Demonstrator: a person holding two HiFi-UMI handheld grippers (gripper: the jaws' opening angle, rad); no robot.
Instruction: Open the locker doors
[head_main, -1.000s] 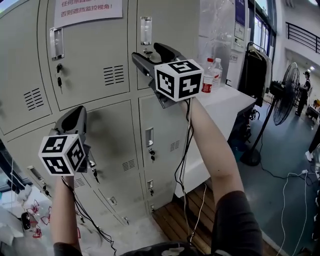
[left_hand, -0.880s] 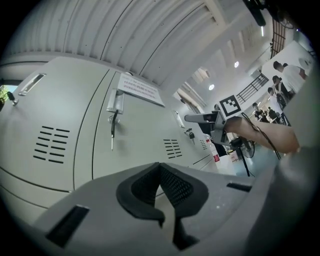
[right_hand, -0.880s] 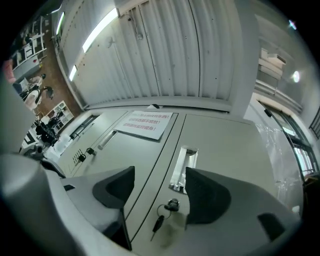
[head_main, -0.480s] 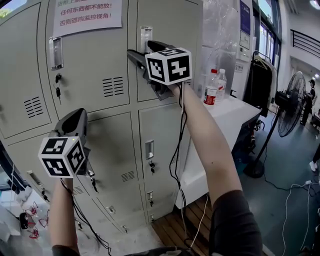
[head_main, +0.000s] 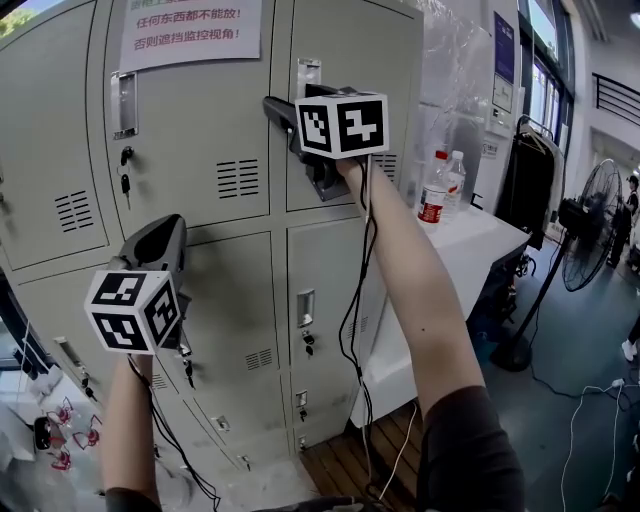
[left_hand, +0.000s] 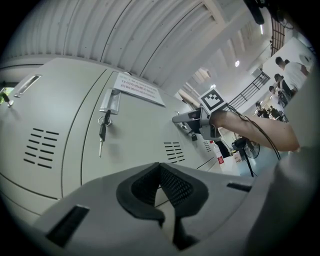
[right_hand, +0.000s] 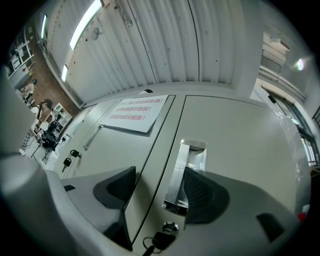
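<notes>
A bank of grey lockers (head_main: 230, 290) fills the head view, all doors closed. My right gripper (head_main: 285, 115) is raised at the upper right locker door (head_main: 390, 70), just below its recessed metal handle (head_main: 308, 72). In the right gripper view its jaws stand open (right_hand: 157, 187). The handle (right_hand: 186, 172) lies by the right pad (right_hand: 202, 192), and a key in the lock (right_hand: 162, 237) sits below. My left gripper (head_main: 165, 235) hangs lower left, shut and empty (left_hand: 160, 185), pointing up at the middle door (left_hand: 135, 135), which has keys in its lock (left_hand: 102, 131).
A paper notice (head_main: 190, 25) is stuck on the upper middle door. Right of the lockers stands a white table (head_main: 470, 235) with bottles (head_main: 434, 190). Beyond it are a standing fan (head_main: 592, 225) and cables on the floor (head_main: 590, 400). Cords trail from both grippers.
My right gripper has moved up and closer to the upper right door's handle. The left gripper has hardly moved. The head view has shifted slightly.
</notes>
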